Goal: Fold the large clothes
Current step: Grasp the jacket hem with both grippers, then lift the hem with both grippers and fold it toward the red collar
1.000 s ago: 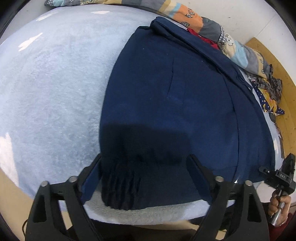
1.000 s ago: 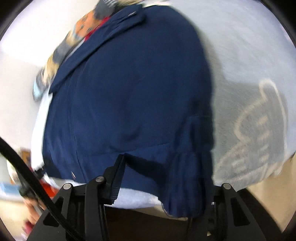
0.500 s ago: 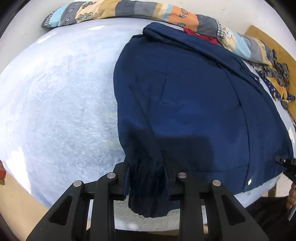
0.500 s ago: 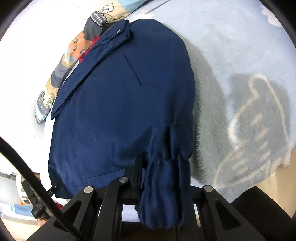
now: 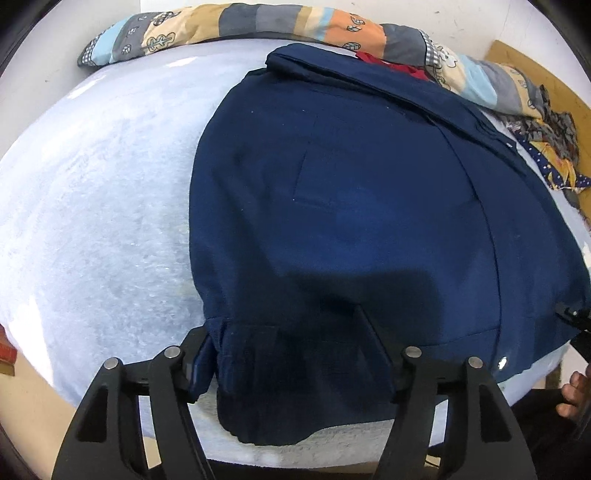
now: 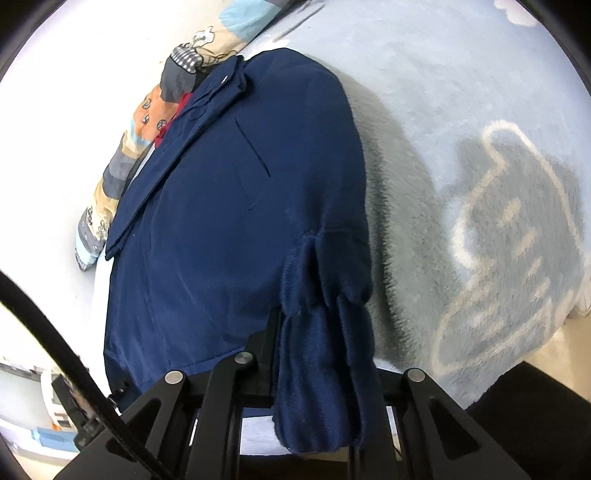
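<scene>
A navy blue jacket (image 5: pixel 351 206) lies spread on a pale blue fleece blanket (image 5: pixel 99 229), collar at the far end. In the left wrist view its ribbed cuff (image 5: pixel 291 384) lies flat at the near edge between the fingers of my left gripper (image 5: pixel 288 354). Those jaws are opening, and the pads stand apart from the cloth's bulk. In the right wrist view my right gripper (image 6: pixel 321 373) is shut on a bunched ribbed cuff (image 6: pixel 325 354) of the jacket (image 6: pixel 229 221), which hangs over its fingers.
A patchwork quilt (image 5: pixel 258 22) runs along the far wall, with a red garment (image 5: pixel 391 64) under the jacket's collar. More clothes (image 5: pixel 550 147) lie on a wooden surface at the right. A person's hand (image 5: pixel 572 395) shows at the right edge. The blanket carries a grey print (image 6: pixel 517 240).
My left gripper closed on the ribbed cuff half a second ago; its jaws now stand wide again and the cuff has spread out. My right gripper shut on the cuff and has stayed shut.
</scene>
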